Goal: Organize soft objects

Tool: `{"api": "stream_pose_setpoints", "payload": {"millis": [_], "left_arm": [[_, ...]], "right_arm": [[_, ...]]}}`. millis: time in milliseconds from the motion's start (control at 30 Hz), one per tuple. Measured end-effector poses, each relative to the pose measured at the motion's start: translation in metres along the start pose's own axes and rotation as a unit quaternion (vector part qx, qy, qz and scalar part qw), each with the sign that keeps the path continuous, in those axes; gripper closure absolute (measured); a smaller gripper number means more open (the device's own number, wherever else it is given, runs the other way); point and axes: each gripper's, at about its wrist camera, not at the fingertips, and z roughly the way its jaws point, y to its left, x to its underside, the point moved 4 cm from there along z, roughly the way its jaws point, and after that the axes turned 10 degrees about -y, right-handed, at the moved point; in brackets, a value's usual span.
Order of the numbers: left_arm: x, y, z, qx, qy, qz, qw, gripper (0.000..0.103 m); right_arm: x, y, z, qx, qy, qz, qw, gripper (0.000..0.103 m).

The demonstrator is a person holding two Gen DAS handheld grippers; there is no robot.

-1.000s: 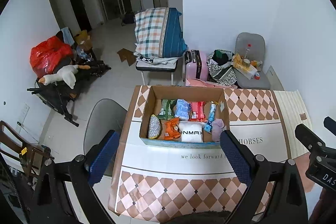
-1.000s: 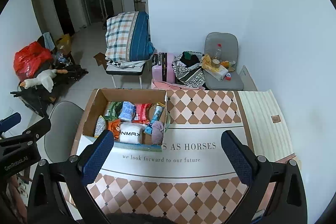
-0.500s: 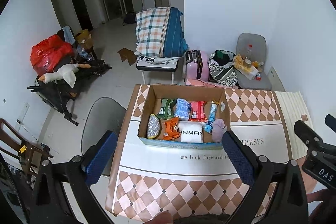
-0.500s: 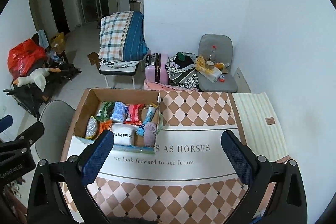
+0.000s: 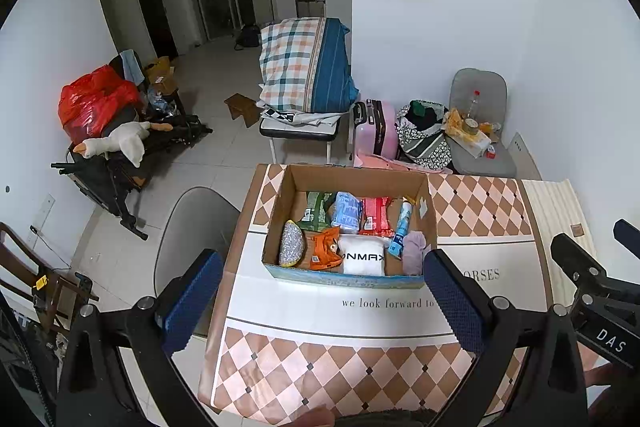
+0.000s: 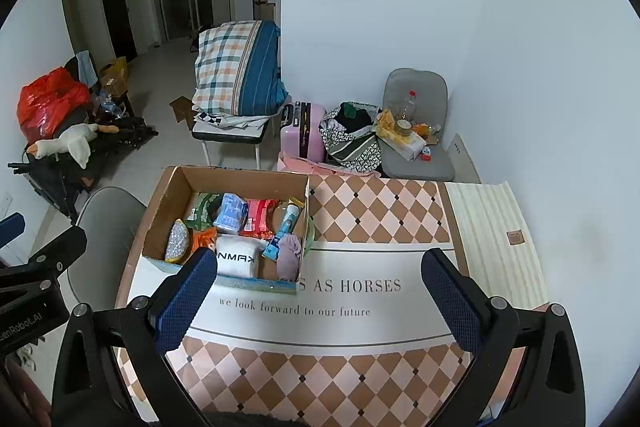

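Both claws, left (image 5: pixel 320 301) and right (image 6: pixel 320 301), hang spread wide and hold nothing above the checkered surface (image 6: pixel 380 219). The cardboard box (image 5: pixel 352 179) sits at its far left, packed with crinkly packets, a white roll (image 5: pixel 363 259) and a sparkly pouch (image 5: pixel 291 243).

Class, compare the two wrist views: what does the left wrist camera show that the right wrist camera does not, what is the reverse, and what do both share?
Only the left wrist view shows the wooden chair at its left edge and the right gripper from the side. Only the right wrist view shows the whole printed line "AS HORSES" and the left gripper from the side. Both show the cardboard box of soft items on the table, the plaid bedding and the pink suitcase.
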Motion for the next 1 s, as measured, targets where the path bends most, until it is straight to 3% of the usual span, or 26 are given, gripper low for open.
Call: {"api": "stream_pose_setpoints", "payload": {"millis": [1000], "left_arm": [[-0.0054,-0.0022,-0.0034,-0.004,-0.002,-0.005,1.0,0.0]], "right_arm": [[-0.0089,-0.0023,-0.0035,0.002,-0.006,0.002,1.0,0.0]]}}
